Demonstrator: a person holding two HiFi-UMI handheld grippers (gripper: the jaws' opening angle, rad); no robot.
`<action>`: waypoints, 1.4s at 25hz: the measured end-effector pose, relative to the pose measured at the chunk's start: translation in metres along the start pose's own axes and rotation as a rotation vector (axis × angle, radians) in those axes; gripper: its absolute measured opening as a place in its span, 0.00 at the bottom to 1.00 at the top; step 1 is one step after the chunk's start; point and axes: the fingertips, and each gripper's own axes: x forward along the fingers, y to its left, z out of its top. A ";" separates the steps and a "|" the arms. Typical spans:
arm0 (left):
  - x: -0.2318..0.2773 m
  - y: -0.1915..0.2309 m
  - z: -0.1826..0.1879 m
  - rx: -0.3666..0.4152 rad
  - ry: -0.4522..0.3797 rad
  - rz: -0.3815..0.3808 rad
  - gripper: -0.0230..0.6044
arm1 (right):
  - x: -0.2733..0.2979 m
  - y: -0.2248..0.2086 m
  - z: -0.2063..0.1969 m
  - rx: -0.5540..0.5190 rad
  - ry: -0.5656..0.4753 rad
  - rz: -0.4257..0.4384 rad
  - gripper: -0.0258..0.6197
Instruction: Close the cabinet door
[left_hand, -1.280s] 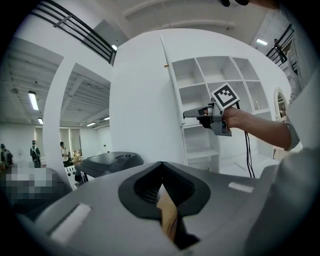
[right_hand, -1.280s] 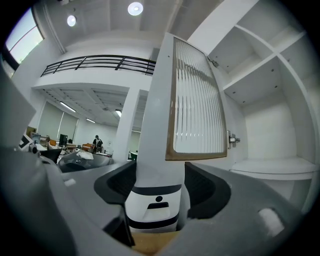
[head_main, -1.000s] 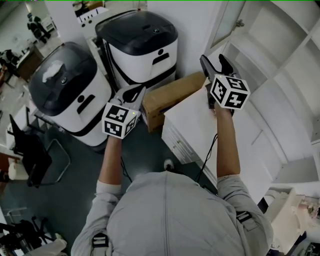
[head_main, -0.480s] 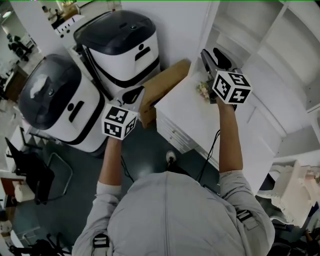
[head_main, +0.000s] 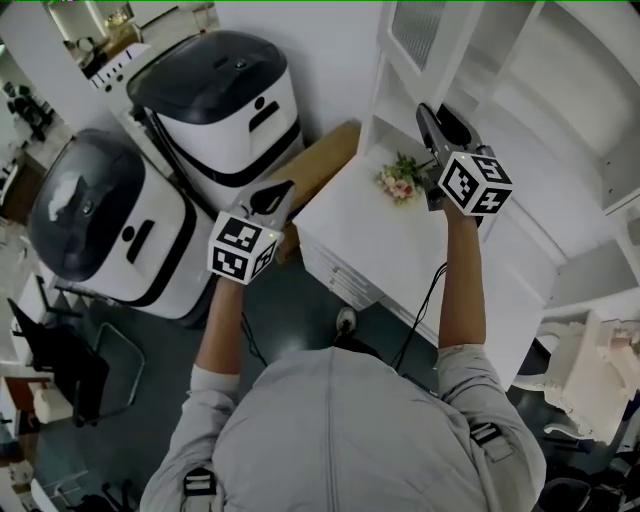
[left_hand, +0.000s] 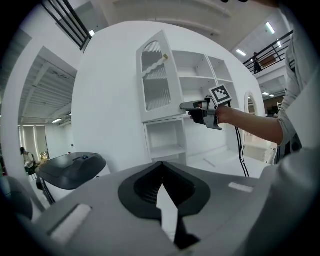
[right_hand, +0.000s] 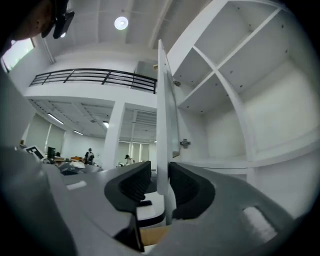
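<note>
We take the cabinet door (head_main: 415, 38) as our mark. It stands swung wide open at the left end of the white cabinet (head_main: 565, 120), whose open shelves lie to the right of it.

Our right gripper (head_main: 437, 114) is up at the door's free edge. In the right gripper view that edge runs upright between the two jaws, low on the door. The jaws are closing round it, and a thin gap shows at the left pad, so they do not press it yet. A small metal fitting (right_hand: 185, 143) shows just right of the door's edge; we cannot tell whether it sits on the door or on the cabinet.

Our left gripper (head_main: 282, 188) hangs well to the left of the door and lower. Its jaws are closed tip to tip with nothing between them.

Below the door lies the white worktop (head_main: 400, 260), and on it, just beneath the door, is a small bunch of flowers (head_main: 398, 180). A cardboard box (head_main: 322, 168) lies below and left of the door. Two black-topped white machines (head_main: 225, 95) stand farther left of it.
</note>
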 end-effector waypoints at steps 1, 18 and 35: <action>0.005 0.000 0.002 0.003 0.001 -0.004 0.07 | -0.003 -0.013 0.000 -0.003 -0.004 -0.040 0.21; 0.121 -0.037 0.031 0.048 -0.003 -0.168 0.07 | -0.021 -0.089 0.006 -0.118 0.067 -0.187 0.24; 0.202 -0.053 0.039 0.046 -0.004 -0.268 0.07 | -0.026 -0.132 0.014 -0.124 0.105 -0.237 0.31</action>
